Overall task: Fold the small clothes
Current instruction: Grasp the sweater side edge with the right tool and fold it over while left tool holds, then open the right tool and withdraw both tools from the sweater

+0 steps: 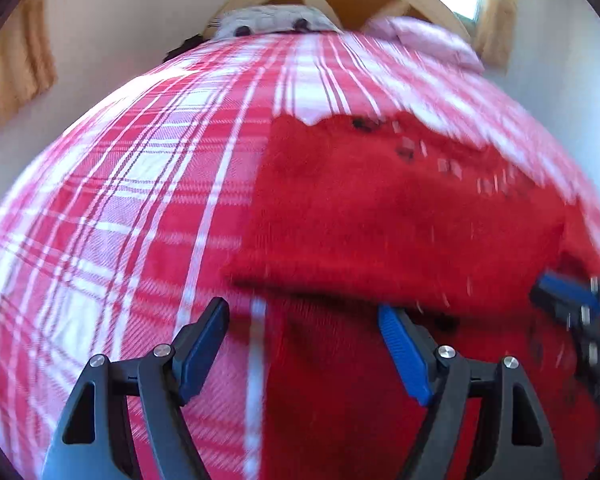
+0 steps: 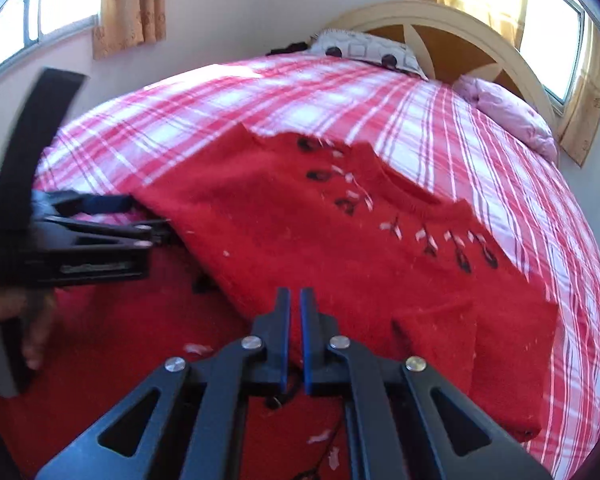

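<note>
Beyond red sweater [image 2: 340,240]: patterned pillow [image 2: 364,50], headboard [image 2: 452,20].

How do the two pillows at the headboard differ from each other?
The patterned pillow is white-grey with dark dots and squares; the pink pillow is plain. The patterned pillow lies at the middle of the headboard; the pink pillow lies nearer the window-side corner. Both rest on the plaid bedspread.

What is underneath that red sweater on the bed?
The red sweater lies on a red and white checked bedspread, which shows all around it. Near the camera, more red fabric lies under its folded edge. Anything else beneath is covered.
</note>
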Demonstrator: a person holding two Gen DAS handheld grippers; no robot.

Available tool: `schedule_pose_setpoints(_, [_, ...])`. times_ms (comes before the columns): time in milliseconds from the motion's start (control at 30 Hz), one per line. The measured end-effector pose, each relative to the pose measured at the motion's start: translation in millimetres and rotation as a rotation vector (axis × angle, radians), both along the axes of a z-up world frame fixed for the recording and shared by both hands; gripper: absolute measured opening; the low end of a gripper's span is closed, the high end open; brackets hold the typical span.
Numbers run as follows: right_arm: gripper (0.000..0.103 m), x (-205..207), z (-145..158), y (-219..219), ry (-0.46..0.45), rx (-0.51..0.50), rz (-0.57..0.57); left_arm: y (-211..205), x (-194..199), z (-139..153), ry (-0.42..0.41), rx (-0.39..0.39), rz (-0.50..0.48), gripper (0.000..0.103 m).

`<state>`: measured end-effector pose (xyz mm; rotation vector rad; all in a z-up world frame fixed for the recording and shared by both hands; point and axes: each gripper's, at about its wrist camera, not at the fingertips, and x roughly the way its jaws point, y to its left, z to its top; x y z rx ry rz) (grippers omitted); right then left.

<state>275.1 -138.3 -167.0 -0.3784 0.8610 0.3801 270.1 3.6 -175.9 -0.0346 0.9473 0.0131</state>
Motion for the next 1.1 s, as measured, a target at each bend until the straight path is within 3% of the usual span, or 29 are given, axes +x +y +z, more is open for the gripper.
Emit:
schedule_pose_setpoints(67, [0.007, -0.5, -11.5, -8.8, 0.011, -0.057, -0.030, -0.5, -12.2, 2.0, -0.011, 0.043, -0.044, 0.078])
schedule_pose_setpoints(167, [0.008, -7.3, -10.6, -28.9, 0.023, -0.033, -0.058, 9.2, -28.5, 7.7, -0.018, 0.096, -0.043, 0.078])
schedule_pose_setpoints(333, [0.025, -24.8, 5.4, -60.5, -0.016, -0.031, -0.099, 25.8, -29.5, 34.9, -0.150, 0.029, -0.002, 0.078])
schedule_pose_setpoints(400, [0.037, -24.4, 8.0, -71.8, -0.023, -0.037, -0.134, 22.9, -16.7, 38.6, -0.175, 0.031, 0.013, 0.078])
schedule_pose_setpoints(467, [0.038, -19.5, 6.1, -82.8, -0.010, -0.037, -0.176, 14.2, -0.8, 30.1, -0.146, 0.040, 0.002, 0.078])
schedule_pose_setpoints(533, [0.040, -13.0, -4.7, -97.0, 0.040, -0.043, -0.223, 6.0, 13.8, 9.4, -0.049, 0.106, 0.001, 0.078])
schedule_pose_setpoints(633, [0.040, -18.9, -1.5, -112.1, 0.062, 0.036, -0.244, 8.3, 7.4, 5.0, -0.069, 0.120, 0.005, 0.078])
schedule_pose_setpoints(733, [0.040, -36.1, 4.4, -119.1, 0.037, 0.029, -0.252, 17.7, -4.0, 4.9, -0.023, 0.091, 0.014, 0.078])
schedule_pose_setpoints(867, [0.050, -64.5, 13.1, -127.2, 0.034, 0.063, -0.266, 23.3, -41.5, 16.8, -0.062, 0.063, 0.018, 0.078])
schedule_pose_setpoints(1100, [0.051, -109.9, 6.6, -145.8, 0.061, 0.086, -0.316, 19.7, -81.3, 9.2, -0.048, 0.075, -0.008, 0.078])
